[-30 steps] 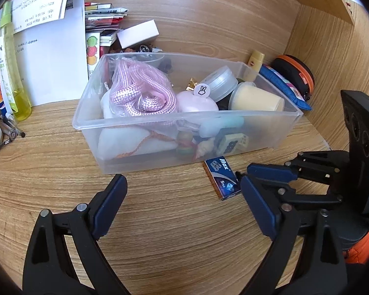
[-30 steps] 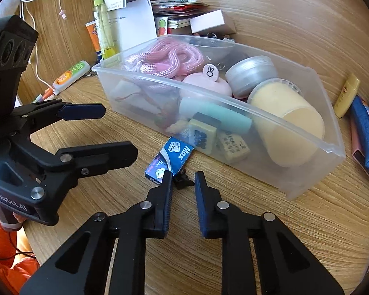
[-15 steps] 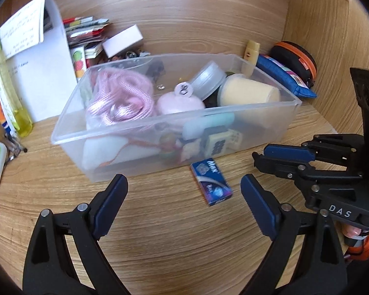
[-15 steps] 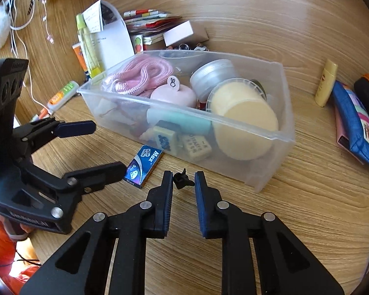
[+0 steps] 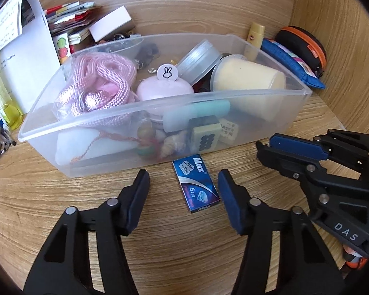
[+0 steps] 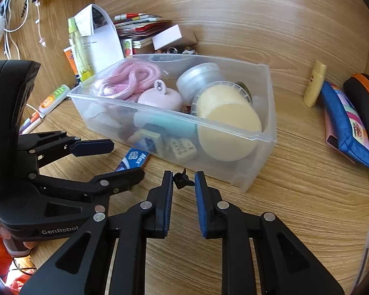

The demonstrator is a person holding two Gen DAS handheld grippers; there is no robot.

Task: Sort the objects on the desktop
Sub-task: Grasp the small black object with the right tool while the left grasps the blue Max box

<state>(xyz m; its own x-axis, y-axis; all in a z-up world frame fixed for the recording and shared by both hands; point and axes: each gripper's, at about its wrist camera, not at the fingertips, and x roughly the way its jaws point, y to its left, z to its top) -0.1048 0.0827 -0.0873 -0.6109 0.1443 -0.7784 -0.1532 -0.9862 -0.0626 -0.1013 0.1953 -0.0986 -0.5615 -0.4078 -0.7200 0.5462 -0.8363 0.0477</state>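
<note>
A small blue "Max" blade box (image 5: 195, 182) lies flat on the wooden desk just in front of a clear plastic bin (image 5: 295, 93). My left gripper (image 5: 183, 184) is open, with its fingers on either side of the box and not touching it. My right gripper (image 6: 183, 180) is nearly closed on a small black clip (image 6: 182, 179) and holds it above the desk near the bin's front corner (image 6: 260, 172). The blade box also shows in the right wrist view (image 6: 134, 160), between the left gripper's fingers (image 6: 93, 146).
The bin holds a pink rope (image 5: 103, 83), a pink case, round tubs and erasers. Papers, books and a white box (image 5: 110, 22) stand behind it. A blue pouch (image 6: 344, 123), a black-orange case (image 6: 364, 98) and a yellow tube (image 6: 315, 86) lie on the right. Pens and tubes (image 6: 54, 97) lie on the left.
My left gripper has moved forward and right so that its open fingers now straddle the blade box. My right gripper has lifted and drawn back with the black clip.
</note>
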